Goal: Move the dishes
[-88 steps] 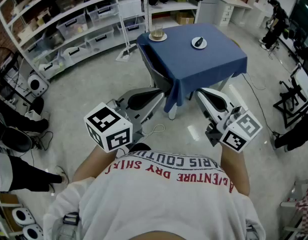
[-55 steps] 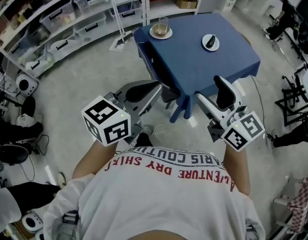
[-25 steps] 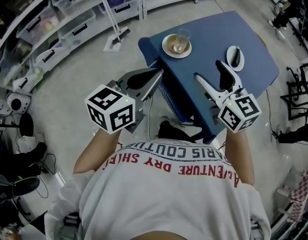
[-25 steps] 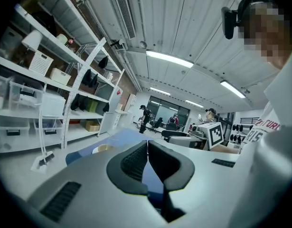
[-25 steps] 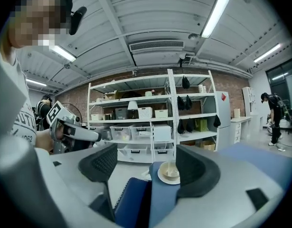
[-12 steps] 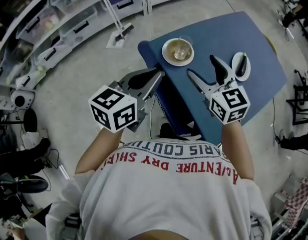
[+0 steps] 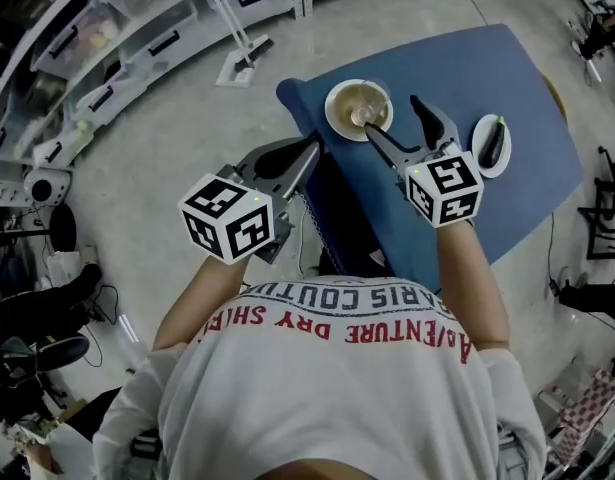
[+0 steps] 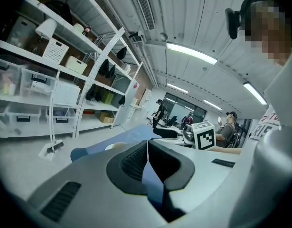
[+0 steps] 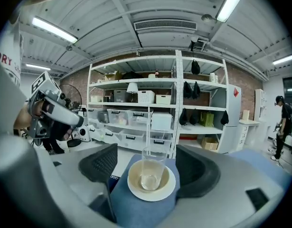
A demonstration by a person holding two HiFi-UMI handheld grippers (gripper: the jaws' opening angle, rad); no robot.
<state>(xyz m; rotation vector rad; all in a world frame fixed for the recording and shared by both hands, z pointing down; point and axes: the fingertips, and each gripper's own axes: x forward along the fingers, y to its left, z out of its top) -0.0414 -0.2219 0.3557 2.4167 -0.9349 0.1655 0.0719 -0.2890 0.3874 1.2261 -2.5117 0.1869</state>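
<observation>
- Spreading the right gripper (image 7: 391,118) wide above the near corner of the blue-clothed table (image 7: 532,68), with nothing clamped.
- Framing a clear glass (image 9: 152,167) in the gap between the dark ribbed pads (image 9: 102,163), with bare space on either side and no contact with either pad.
- Shows that glass upright and seemingly empty in a cream saucer (image 9: 136,191), close to the corner of the cloth.
- From the head view, brings one jaw tip to the saucer's near rim and the other past its right side; cannot tell whether the nearer tip touches the rim or hangs just above it.
- Holds the left gripper (image 8: 147,144) beside the table's draped corner, off the tabletop and to the left of the saucer.
- Closes those jaws tip to tip, leaving only a narrow slit lower down between the pads, with blue cloth showing through it and nothing caught between them.
- Places a second white dish (image 7: 502,160), with a dark elongated object (image 7: 492,146) lying across it, farther right on the cloth, apart from the saucer and just right of the right gripper.
- Backs the scene with white shelving (image 9: 136,108) loaded with storage bins.
</observation>
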